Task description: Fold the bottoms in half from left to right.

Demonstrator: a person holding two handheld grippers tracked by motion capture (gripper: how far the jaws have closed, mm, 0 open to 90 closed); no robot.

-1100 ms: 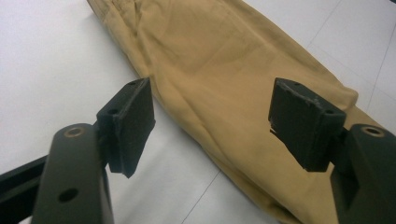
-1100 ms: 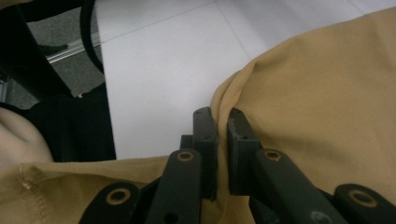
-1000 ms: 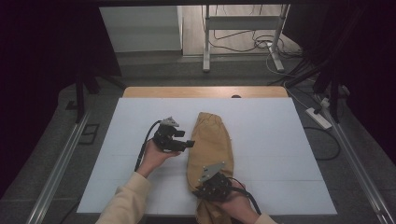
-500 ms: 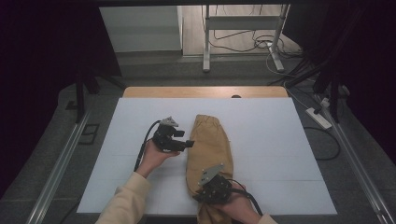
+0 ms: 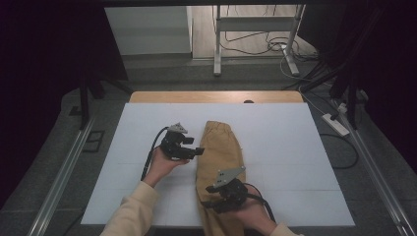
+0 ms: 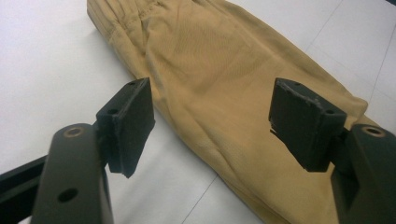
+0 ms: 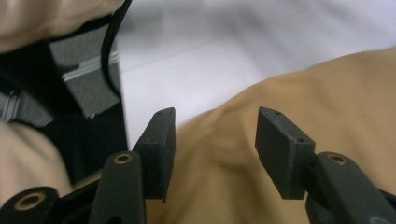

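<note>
The white worktop [image 5: 295, 147] carries tan trousers [image 5: 219, 152] folded into a long strip near its middle, with the long axis running from the far side toward the person, the elastic waist pointing away and the near end cut off by the picture edge. The left claw [image 5: 199, 150] hovers wide beside the strip's left edge with nothing between its jaws. The right claw [image 5: 210, 202] is over the near end; its jaws have just been opening and stand apart above the cloth without pinching it.

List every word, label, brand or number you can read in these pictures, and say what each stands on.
None can be read: the tan garment, the white table, the left gripper and the right gripper bear no legible text.
</note>
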